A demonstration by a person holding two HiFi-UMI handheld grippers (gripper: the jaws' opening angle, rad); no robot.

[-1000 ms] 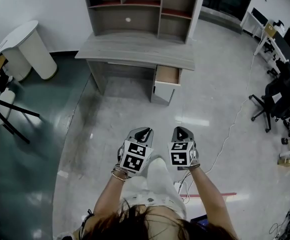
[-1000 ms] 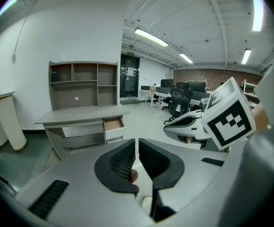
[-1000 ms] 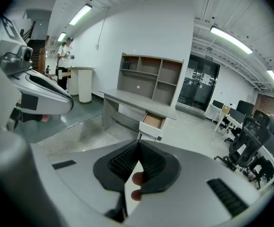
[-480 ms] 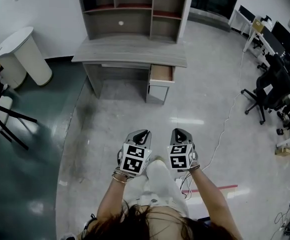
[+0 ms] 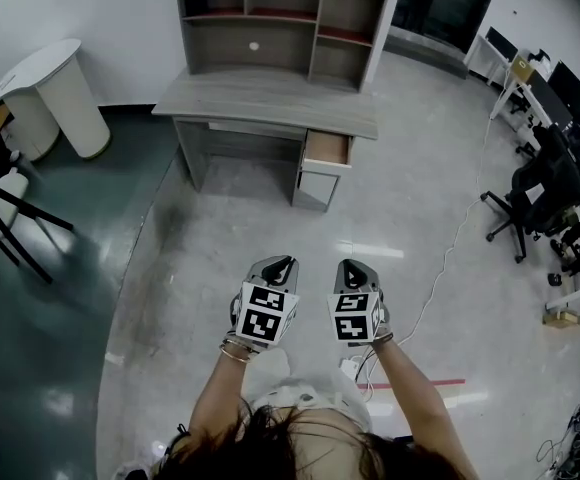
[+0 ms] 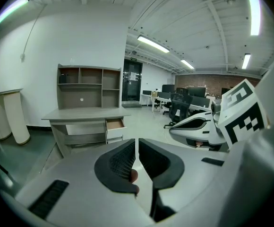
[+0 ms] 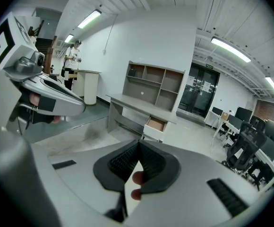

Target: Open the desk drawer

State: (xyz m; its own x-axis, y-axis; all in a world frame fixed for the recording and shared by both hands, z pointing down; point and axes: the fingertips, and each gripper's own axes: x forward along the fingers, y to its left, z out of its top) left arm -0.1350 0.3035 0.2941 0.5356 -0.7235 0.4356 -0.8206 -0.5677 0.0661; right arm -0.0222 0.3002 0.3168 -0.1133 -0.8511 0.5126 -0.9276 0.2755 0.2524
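Two pairs of tongs hang side by side at the person's waist, both aimed forward and slightly down. The left tongs (image 5: 278, 266) are closed to a hairline slit with nothing between the pads. The right tongs (image 5: 355, 267) are pressed fully together and are likewise empty.

Well ahead of both tips, across a broad stretch of pale polished floor (image 5: 260, 233), stands the grey wood-grain worktop (image 5: 270, 103) with a matching open-shelved hutch (image 5: 280, 13) on top. The small white-fronted drawer with a brown inside (image 5: 328, 150) sits under the worktop's right end, roughly on the line that runs out between the two tongs. It is already pulled out, with its inside showing, so the opening looks done or nearly so.

Several risks seem worth noting from here:
- If the drawer needs pulling further, shut tongs cannot take hold of its front. They would only bump it and could push it back in.
- A hard pull on a drawer already this far out could bring it off its runners.
- A thin white cable (image 5: 452, 260) trails over the floor just right of the right tongs, and a black office chair (image 5: 542, 193) stands further right. A step that drifts that way could snag a foot.
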